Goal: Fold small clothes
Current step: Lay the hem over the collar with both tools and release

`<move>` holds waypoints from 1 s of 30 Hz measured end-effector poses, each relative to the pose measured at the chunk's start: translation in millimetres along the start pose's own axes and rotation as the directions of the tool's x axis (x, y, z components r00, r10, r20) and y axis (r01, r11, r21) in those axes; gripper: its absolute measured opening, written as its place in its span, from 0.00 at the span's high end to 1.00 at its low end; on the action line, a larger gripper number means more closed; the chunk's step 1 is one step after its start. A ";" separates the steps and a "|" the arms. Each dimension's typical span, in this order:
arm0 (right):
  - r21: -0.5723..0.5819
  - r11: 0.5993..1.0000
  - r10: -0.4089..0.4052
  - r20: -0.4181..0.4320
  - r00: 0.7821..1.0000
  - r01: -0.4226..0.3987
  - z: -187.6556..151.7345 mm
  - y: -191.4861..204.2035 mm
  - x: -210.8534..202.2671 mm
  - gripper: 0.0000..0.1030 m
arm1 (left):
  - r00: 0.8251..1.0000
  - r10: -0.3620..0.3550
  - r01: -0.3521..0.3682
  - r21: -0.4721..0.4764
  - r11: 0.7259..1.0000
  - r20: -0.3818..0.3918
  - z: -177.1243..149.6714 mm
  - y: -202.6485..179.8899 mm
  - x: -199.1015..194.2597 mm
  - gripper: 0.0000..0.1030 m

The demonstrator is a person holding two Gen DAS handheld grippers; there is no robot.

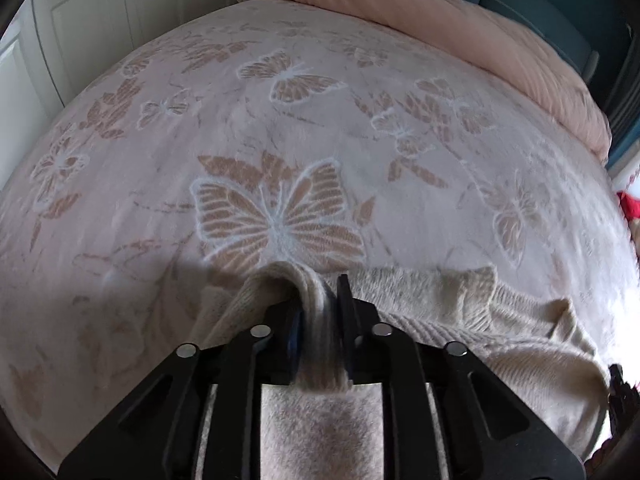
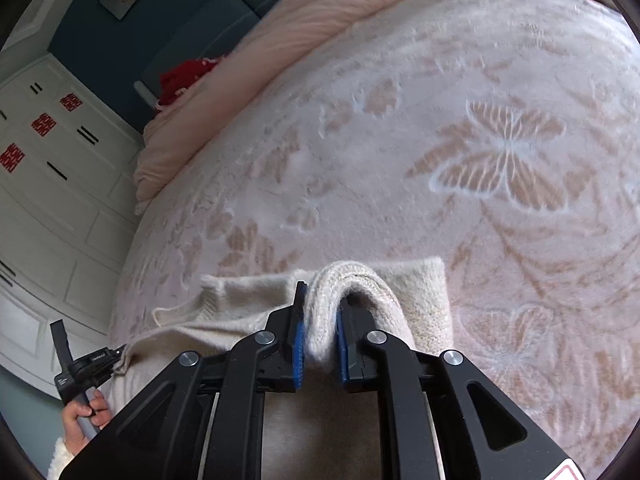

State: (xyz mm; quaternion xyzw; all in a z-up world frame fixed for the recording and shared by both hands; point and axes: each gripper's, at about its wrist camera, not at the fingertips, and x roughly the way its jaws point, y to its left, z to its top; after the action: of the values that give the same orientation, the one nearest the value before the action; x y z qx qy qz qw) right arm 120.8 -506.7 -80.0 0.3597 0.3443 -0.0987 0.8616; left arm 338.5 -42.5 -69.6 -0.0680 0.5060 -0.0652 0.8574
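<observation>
A cream knitted sweater (image 1: 440,304) lies on the near part of a bed, its ribbed edge bunched up between my left gripper's (image 1: 320,300) black jaws. The fold fills the gap, and the pads press on it. In the right wrist view the same sweater (image 2: 240,304) spreads to the left. A thick fold of it arches up between the blue pads of my right gripper (image 2: 322,300), which pinch it. At that view's lower left, my left gripper (image 2: 100,360) holds the sweater's other end, with a hand (image 2: 80,412) on its handle.
The bed is covered by a pale pink spread with butterfly patterns (image 1: 280,120). A rolled pink duvet (image 1: 440,12) lies along the far edge. White cabinets (image 2: 48,184) stand beyond the bed's side, and a red item (image 2: 188,72) sits by the duvet.
</observation>
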 end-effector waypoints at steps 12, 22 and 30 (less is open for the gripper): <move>-0.169 0.974 -0.119 0.178 0.977 0.150 -39.7 14.7 -105.2 0.28 | 0.985 0.007 -0.008 0.003 1.000 0.172 -50.8 50.7 -106.5 0.26; -0.174 0.978 -0.125 -0.049 0.991 0.115 -30.9 17.3 -28.3 0.51 | 1.000 0.009 -0.010 0.061 0.998 0.006 -29.0 20.2 -36.1 0.55; -0.194 0.980 -0.035 0.090 0.995 0.052 -3.4 41.1 -54.5 0.94 | 0.995 -0.006 0.004 0.020 1.000 0.104 -12.3 29.2 -50.7 0.91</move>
State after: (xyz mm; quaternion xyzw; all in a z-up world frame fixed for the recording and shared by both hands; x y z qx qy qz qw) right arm 95.7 -478.9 -22.8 0.2608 0.3227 -0.0987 0.9045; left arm 304.7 -5.3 -37.3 -0.0644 0.4600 -0.0688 0.8829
